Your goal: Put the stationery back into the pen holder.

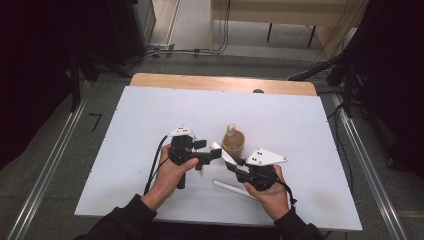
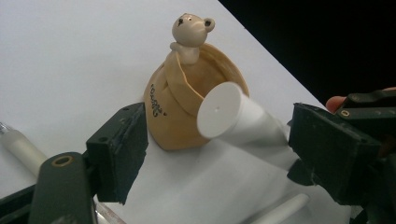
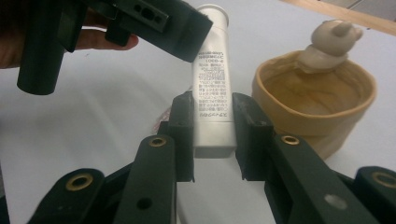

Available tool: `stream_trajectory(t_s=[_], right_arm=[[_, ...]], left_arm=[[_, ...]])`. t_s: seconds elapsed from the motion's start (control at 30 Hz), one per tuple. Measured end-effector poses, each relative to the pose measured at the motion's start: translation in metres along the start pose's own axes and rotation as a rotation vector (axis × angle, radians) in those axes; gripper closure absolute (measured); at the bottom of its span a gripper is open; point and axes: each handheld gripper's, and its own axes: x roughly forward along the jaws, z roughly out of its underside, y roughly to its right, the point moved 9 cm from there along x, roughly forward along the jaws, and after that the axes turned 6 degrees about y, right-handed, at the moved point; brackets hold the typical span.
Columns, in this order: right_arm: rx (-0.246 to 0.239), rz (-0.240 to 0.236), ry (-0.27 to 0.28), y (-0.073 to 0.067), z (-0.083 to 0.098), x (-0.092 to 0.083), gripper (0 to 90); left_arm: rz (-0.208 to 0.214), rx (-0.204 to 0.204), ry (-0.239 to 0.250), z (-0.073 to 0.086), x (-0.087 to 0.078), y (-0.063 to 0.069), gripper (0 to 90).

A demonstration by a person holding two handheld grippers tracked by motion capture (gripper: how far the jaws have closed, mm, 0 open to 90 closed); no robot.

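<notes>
Even overhead light, dim dark surroundings; nearby jaws blur softly (both gripper views).

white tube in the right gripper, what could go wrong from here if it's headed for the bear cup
The right gripper pinches the white tube only near its crimped tail, so the long capped end could sag or swing out of line. That capped end sits close to the bear cup, which looks light and could tip if nudged at the rim. The left gripper stands open right beside the tube, so the two grippers might knock together.
</notes>
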Motion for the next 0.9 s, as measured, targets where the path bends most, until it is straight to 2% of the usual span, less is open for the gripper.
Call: stream_trajectory(t_s=[0.13,0.43,0.6,0.7,0.73,0.9], right_arm=[[-0.009,-0.003,0.002,-0.002,0.0,0.005,69.0],[-0.034,-0.008,0.029,-0.009,-0.004,0.008,69.0],[-0.045,-0.004,0.032,-0.009,-0.004,0.008,68.9],[-0.076,0.013,0.024,-0.01,-0.003,0.009,68.7],[-0.098,0.028,0.012,-0.01,-0.001,0.011,68.7],[-0.11,0.035,-0.011,-0.009,0.004,0.014,68.6]], left_arm=[[0.021,-0.009,-0.007,0.001,0.0,0.002,24.2],[0.1,-0.081,-0.029,0.003,0.0,0.008,37.4],[0.114,-0.116,-0.017,0.001,-0.002,0.005,43.8],[0.119,-0.135,-0.008,0.0,-0.003,0.004,47.6],[0.119,-0.134,-0.005,-0.001,-0.003,0.004,51.1],[0.132,-0.145,0.017,-0.004,-0.006,0.005,58.6]])
